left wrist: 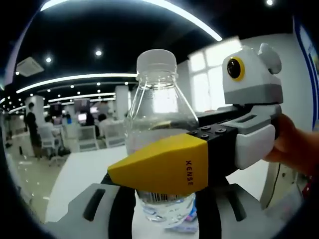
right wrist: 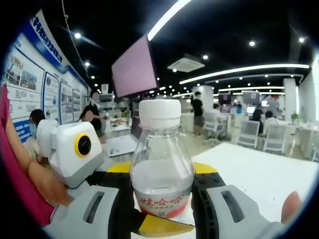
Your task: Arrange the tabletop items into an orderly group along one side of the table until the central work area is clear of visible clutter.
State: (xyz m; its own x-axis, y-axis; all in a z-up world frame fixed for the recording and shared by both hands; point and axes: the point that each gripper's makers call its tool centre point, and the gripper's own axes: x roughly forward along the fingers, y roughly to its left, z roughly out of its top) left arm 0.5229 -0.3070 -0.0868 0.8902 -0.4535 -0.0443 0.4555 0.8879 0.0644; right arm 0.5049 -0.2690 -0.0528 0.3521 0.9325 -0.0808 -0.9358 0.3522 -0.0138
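Observation:
A clear plastic water bottle (left wrist: 157,107) with a white cap stands upright in the middle of the left gripper view, over the white table (left wrist: 82,172). My left gripper (left wrist: 164,201) has its grey jaws with black pads pressed to the bottle's lower sides. My right gripper (left wrist: 149,159) reaches in from the right, held by a hand (left wrist: 294,144); its yellow finger (left wrist: 159,172) crosses the bottle's front. In the right gripper view the bottle (right wrist: 162,164) with its red label sits between the pads of my right gripper (right wrist: 162,204). My left gripper (right wrist: 160,194) enters from the left.
The white table (right wrist: 259,174) stretches away behind the bottle to an edge. Beyond it lies an open office with chairs (right wrist: 249,134), desks and standing people (right wrist: 198,112). A screen (right wrist: 134,67) hangs overhead, and posters line the wall (right wrist: 30,74).

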